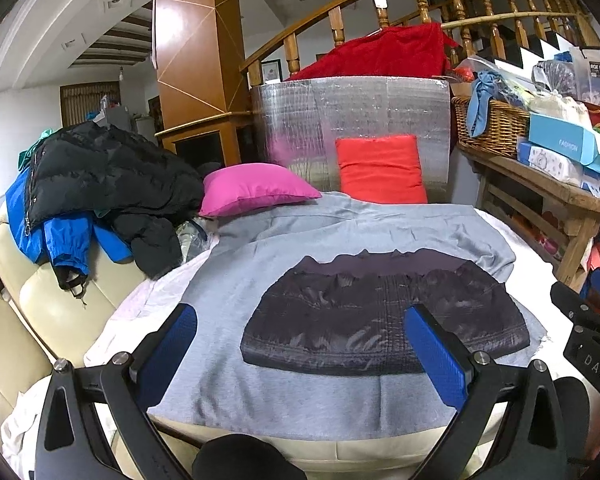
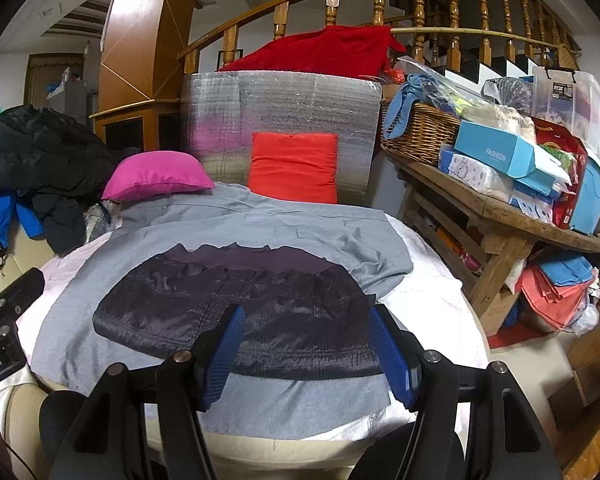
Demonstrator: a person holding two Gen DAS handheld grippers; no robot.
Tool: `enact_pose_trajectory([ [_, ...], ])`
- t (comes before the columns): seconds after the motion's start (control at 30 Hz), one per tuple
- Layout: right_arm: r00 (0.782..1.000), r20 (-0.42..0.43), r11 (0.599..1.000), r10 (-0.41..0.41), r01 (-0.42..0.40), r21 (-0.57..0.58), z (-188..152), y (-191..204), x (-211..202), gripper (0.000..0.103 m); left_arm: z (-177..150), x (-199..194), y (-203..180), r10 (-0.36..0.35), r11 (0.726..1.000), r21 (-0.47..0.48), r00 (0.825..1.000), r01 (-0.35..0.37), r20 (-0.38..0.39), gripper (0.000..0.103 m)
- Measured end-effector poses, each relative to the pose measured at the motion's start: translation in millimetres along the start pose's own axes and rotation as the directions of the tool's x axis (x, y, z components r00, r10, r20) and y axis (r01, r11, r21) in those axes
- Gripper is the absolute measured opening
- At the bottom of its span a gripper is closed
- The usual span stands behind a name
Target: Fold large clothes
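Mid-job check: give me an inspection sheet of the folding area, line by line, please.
Surface: white sheet over a cream sofa.
Job's things: grey sweatshirt spread flat, dark print facing up, one sleeve folded across the top.
Clutter: black puffer jacket and blue jacket piled at the left; pink cushion and red cushion behind.
Grippers: left gripper and right gripper both open above the near hem, holding nothing.
Cables: nothing seen.
Surroundings: wooden bench with wicker basket and boxes; stair railing behind.
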State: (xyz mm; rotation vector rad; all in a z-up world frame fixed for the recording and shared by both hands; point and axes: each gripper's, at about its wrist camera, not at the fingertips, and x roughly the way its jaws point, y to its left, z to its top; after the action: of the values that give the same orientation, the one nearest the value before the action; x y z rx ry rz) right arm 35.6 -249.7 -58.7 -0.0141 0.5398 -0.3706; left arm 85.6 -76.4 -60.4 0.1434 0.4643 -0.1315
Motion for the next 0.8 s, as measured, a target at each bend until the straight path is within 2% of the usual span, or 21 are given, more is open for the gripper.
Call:
enact_pose_trajectory([
  [0.4, 1.0, -0.004, 1.0, 0.013, -0.013, -0.026, 15.6, 12.2, 24.8, 0.068, 8.3, 26.2, -0.5, 0.002, 1.0, -0.01, 1.0, -0.003, -0.02, 0.103],
  [0.8, 0.998, -0.053, 0.999, 0.024, -0.026, -0.038, 23.8, 12.9, 67.8, 0.068, 15.9, 61.2, -3.7, 0.019, 0.999, -0.025, 0.998, -0.021, -0.066, 0.103],
])
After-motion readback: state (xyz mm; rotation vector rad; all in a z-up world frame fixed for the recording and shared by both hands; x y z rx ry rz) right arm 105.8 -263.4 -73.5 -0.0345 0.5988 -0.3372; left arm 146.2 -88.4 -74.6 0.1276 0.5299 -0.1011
